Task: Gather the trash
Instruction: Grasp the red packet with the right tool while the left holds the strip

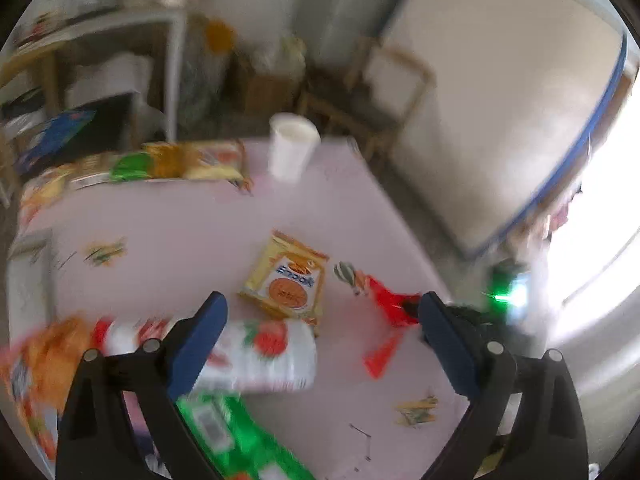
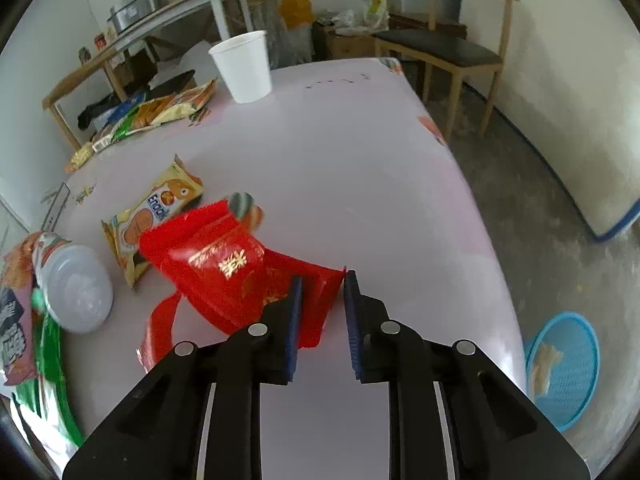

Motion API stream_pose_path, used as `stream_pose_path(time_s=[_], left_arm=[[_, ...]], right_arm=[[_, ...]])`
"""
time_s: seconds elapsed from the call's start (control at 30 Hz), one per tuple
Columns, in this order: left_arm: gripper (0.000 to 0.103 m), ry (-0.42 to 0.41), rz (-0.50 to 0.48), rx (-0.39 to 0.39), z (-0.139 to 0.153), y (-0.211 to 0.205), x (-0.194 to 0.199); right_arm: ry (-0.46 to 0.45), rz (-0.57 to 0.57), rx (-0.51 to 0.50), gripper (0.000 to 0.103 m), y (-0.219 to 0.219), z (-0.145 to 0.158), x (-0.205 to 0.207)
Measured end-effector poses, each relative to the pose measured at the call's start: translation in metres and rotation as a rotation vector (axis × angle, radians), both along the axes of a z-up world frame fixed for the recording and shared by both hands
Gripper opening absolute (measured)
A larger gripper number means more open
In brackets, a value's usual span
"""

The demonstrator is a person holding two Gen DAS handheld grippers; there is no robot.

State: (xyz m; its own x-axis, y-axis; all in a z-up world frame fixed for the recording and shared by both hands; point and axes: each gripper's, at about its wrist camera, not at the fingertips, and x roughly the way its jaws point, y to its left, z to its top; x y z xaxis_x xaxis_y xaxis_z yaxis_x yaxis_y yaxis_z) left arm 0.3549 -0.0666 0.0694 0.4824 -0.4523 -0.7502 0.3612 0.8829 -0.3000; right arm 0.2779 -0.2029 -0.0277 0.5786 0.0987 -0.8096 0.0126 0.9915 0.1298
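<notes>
A: Right wrist view is showing the right gripper (image 2: pixel 320 280) pointing down at the pale pink table (image 2: pixel 360 168), its blue-padded jaws standing narrowly apart with the near corner of a crumpled red foil bag with gold lettering (image 2: pixel 224 264) reaching in between them. I cannot tell whether the pads are actually pressing on it.

B: And the bag is lying where?

A: It is lying on the table, just beside a yellow biscuit packet (image 2: pixel 152 216), which it is partly overlapping. A white plastic bottle lying on its side (image 2: pixel 76 288) is sitting farther left, and a white paper cup (image 2: pixel 244 66) is standing upright near the far edge. A blue mesh basket (image 2: pixel 568 368) is sitting on the floor to the right.

B: The other one?

A: The left gripper (image 1: pixel 320 312) is hanging over the table with its jaws spread wide and nothing between them. The left view is blurring heavily.
</notes>
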Motion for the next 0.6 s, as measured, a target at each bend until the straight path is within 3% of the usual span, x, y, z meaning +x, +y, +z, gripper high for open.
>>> stream_pose_path(time_s=[0.1, 0.27, 0.37, 0.6], left_arm=[[0.094, 0.082, -0.043, 0.23, -0.032, -0.048, 0.047], [0.094, 0.171, -0.027, 0.4, -0.078, -0.08, 0.088], [0.094, 0.224, -0.032, 0.443, -0.093, -0.089, 0.099], [0.094, 0.327, -0.164, 0.337, -0.103, -0.12, 0.077]], right_arm=[[-0.006, -0.01, 0.032, 0.017, -0.016, -0.001, -0.017], [-0.025, -0.013, 0.077, 0.017, -0.029, -0.002, -0.035], [-0.035, -0.009, 0.1, 0.017, -0.031, -0.003, -0.039], [-0.045, -0.01, 0.149, 0.016, -0.038, -0.003, -0.046]])
